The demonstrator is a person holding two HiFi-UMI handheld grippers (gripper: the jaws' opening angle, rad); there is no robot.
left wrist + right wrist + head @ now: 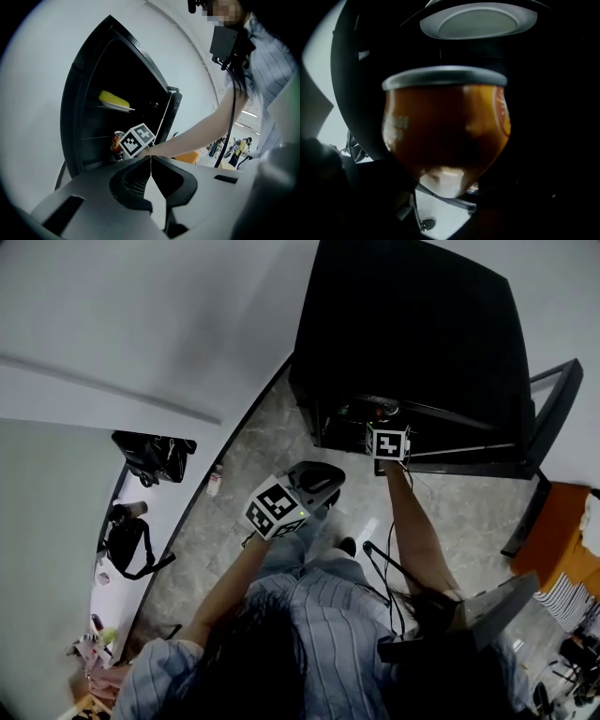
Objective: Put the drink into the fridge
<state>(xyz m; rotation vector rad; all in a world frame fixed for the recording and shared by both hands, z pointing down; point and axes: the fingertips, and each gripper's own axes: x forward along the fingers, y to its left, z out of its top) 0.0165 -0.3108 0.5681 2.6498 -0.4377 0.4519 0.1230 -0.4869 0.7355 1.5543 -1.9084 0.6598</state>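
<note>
Largest in view: a black fridge (412, 343), low on the floor, its door (553, 399) swung wide to the right. Inside, on an upper shelf (119, 108), something yellow (114, 99). Above the can in the right gripper view, a pale round dish (478, 21); otherwise dark.

Reaching in from the front: the right gripper (382, 426), arm stretched, marker cube at the fridge mouth. Clamped, by the look of it, on the drink (445, 126), an orange can with a silver rim, filling the space between the jaws. Upright, long axis vertical, already within the lower compartment, at or just over the lower shelf. Impossible to tell whether resting or a little lifted.

Held back near the body, well apart from the fridge: the left gripper (151, 165), jaws together on nothing.

Nearer hand by far: the right. Straight ahead of that gripper and touching it, the can. So, likely next, only setting down and letting go, then closing the door, probably work for the idle left.

On the can: pale print on the left side and part of a round emblem at the right edge, too blurred to read.
</note>
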